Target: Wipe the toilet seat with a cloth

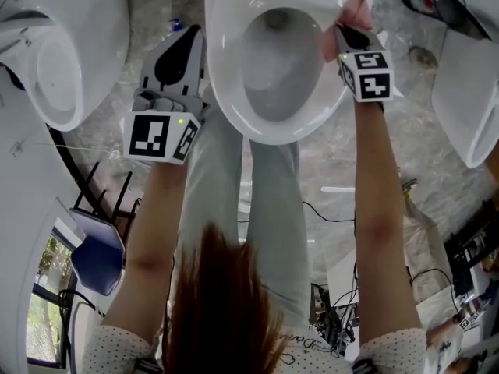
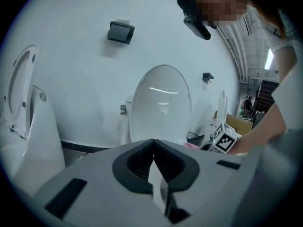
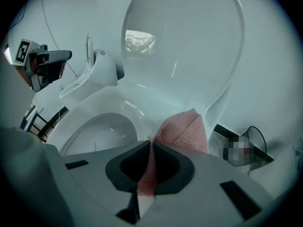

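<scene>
Cloth (image 3: 185, 130) pink, coarse-woven, folded, pinched by right gripper (image 3: 151, 144).

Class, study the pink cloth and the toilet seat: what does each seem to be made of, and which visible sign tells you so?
The pink cloth looks like woven or knitted fabric, matt: a fine mesh texture shows and it folds softly. The toilet seat is probably hard glossy plastic, possibly ceramic: smooth, white, with bright reflections.

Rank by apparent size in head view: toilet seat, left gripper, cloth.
1. toilet seat, by far.
2. left gripper, though likely nearer the camera, so inflated.
3. cloth, smallest; part of it hidden in the right gripper.
</scene>
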Demonstrator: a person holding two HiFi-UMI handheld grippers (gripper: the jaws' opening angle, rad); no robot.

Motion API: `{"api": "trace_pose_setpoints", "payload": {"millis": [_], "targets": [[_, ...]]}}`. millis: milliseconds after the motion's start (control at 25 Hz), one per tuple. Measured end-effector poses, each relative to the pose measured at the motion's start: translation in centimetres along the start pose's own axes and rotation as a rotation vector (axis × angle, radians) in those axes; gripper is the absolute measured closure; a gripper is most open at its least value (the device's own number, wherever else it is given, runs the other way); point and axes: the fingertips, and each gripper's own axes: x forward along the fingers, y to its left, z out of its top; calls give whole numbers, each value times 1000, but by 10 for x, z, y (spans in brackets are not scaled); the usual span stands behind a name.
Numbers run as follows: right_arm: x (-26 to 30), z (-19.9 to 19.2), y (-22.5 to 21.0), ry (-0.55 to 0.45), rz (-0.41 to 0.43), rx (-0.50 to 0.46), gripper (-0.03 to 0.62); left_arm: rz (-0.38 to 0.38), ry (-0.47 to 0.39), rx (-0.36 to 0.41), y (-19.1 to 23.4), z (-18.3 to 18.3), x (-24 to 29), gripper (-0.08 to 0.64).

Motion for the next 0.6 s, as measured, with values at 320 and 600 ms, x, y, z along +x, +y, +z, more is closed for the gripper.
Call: {"api": "trace_pose_setpoints", "payload": {"millis": [320,600], "targets": [[-5,-14,8,22,101,-99,566,-10,-6,-1,-18,-4,-5,558],[-11,-28,19,78,277,-263,566,-4,-8,-11,-27,-5,-8,558]]}}
